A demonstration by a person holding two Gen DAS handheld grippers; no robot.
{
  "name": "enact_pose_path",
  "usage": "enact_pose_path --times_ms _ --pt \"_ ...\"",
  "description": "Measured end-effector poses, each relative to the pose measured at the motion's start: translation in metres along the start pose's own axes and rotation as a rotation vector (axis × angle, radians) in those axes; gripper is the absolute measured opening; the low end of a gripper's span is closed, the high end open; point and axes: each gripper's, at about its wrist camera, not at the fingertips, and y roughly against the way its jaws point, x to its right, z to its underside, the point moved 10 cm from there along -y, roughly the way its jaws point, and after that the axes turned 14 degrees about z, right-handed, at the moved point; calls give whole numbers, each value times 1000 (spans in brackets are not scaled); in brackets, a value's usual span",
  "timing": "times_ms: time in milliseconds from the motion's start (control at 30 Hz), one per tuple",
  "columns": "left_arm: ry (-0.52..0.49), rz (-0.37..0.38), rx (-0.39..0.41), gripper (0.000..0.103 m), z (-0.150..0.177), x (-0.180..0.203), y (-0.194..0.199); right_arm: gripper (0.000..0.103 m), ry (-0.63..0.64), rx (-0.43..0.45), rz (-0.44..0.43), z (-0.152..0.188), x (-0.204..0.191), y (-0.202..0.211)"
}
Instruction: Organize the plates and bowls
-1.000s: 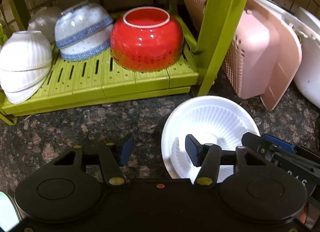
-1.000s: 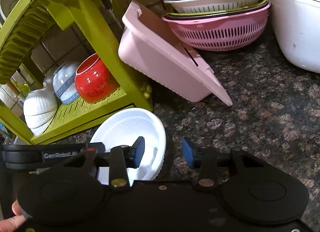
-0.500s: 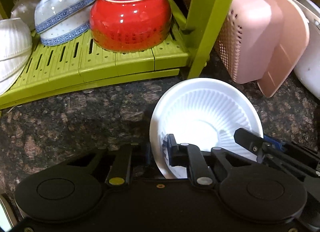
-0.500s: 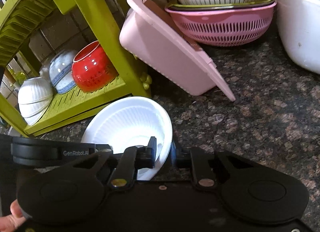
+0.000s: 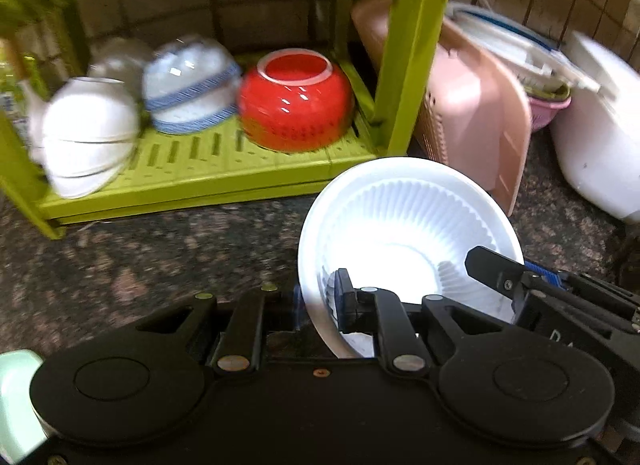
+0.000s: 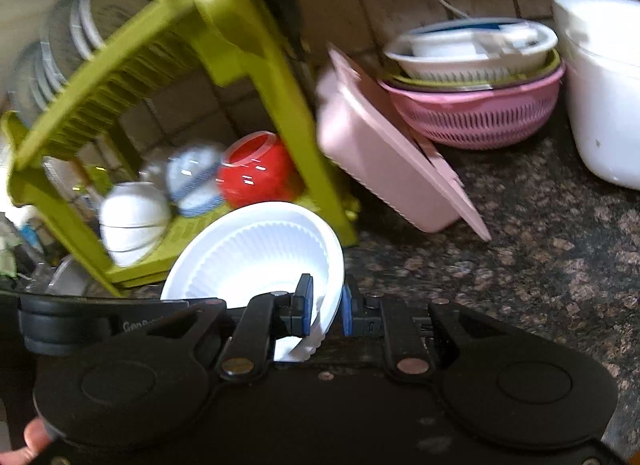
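Both the left gripper [image 5: 318, 301] and the right gripper [image 6: 324, 305] are clamped on the white bowl's [image 5: 404, 225] rim, tilted above the counter [image 6: 540, 249].

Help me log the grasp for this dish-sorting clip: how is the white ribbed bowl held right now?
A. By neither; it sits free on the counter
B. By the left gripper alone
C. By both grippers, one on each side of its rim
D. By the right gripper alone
C: the left gripper pinches the white ribbed bowl at one side of its rim, and the right gripper clamps the opposite side.
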Motion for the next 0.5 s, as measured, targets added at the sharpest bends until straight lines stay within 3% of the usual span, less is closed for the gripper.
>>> enact_pose_path --times_ms 300,500 --pt "10 -111 122 21 39 -19 63 17 123 45 -71 27 -44 49" --pt "14 -133 118 23 67 -29 77 17 150 5 -101 47 -58 58"
